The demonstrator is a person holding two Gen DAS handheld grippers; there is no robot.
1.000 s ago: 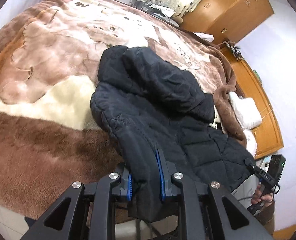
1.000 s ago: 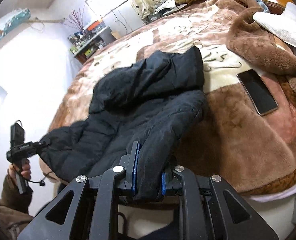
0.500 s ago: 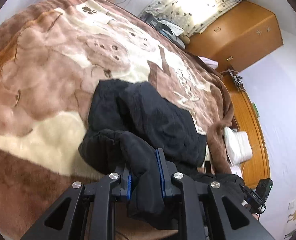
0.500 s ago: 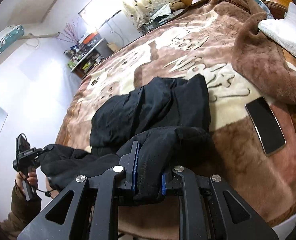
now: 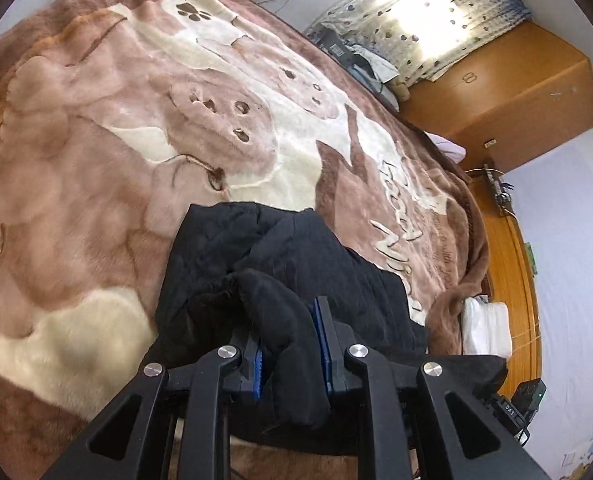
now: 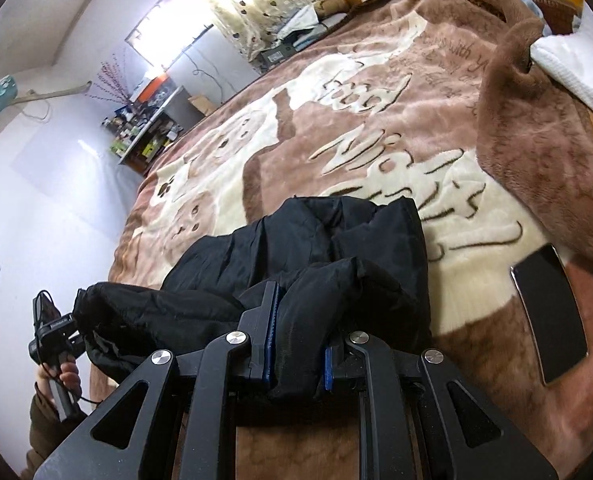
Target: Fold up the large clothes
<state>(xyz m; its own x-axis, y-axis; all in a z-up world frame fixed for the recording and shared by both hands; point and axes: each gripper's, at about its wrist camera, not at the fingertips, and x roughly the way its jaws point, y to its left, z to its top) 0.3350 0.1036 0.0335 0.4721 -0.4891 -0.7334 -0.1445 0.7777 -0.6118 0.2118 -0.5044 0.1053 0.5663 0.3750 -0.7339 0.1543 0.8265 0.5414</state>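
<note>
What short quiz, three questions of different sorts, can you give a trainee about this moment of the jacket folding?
1. True or false: the left gripper and the right gripper are both shut on the black jacket.
2. Multiple choice: the phone lies on the blanket a) under the jacket, b) to the right of the jacket and apart from it, c) on the white pillow.
3. Fill in: the window curtain is dotted with small ____ shapes.

Key: 1 true; 2 b; 3 heart.
</note>
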